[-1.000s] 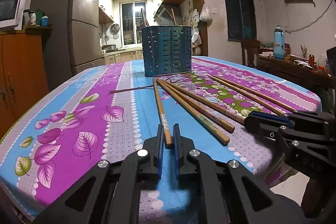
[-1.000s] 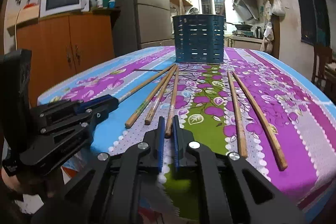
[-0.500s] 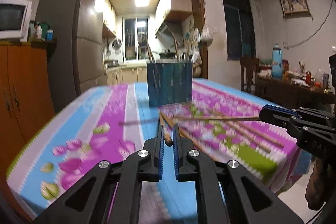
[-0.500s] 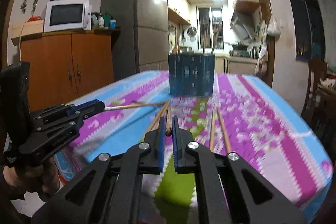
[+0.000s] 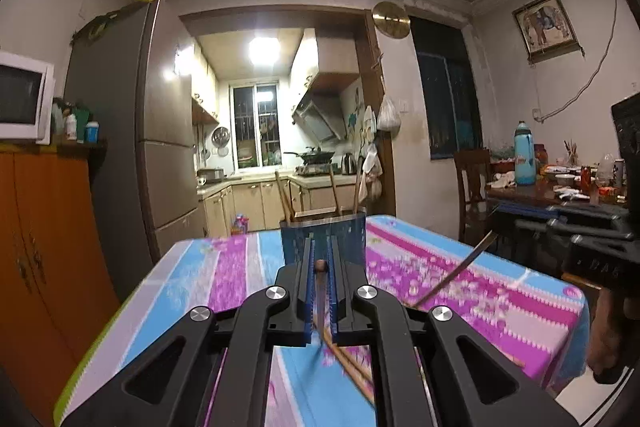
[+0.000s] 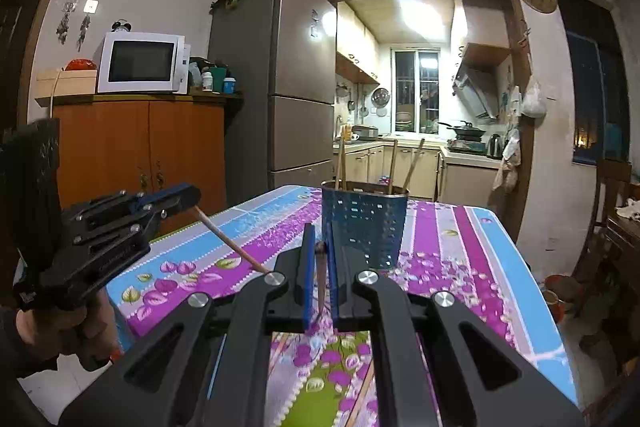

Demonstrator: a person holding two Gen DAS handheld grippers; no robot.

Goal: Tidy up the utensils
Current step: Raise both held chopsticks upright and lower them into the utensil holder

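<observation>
My left gripper (image 5: 320,263) is shut on a wooden chopstick (image 5: 320,291), lifted off the table with its far end hanging down. My right gripper (image 6: 320,251) is shut on another chopstick (image 6: 321,283), also lifted and tilted down. Each gripper shows in the other's view: the right one (image 5: 496,233) with its chopstick (image 5: 456,273), the left one (image 6: 192,197) with its chopstick (image 6: 230,243). The blue perforated utensil holder (image 6: 364,223) stands ahead on the table with three chopsticks upright in it; it also shows in the left wrist view (image 5: 352,235).
More chopsticks (image 5: 352,363) lie on the floral tablecloth (image 5: 224,275) below the grippers, some also showing in the right wrist view (image 6: 362,395). An orange cabinet (image 6: 140,147) with a microwave and a fridge stand left. A cluttered side table (image 5: 560,191) and a chair stand right.
Both grippers have lifted their chopsticks off the table and tilted upward. The views now look over the table toward the holder, which appears lower in frame.
</observation>
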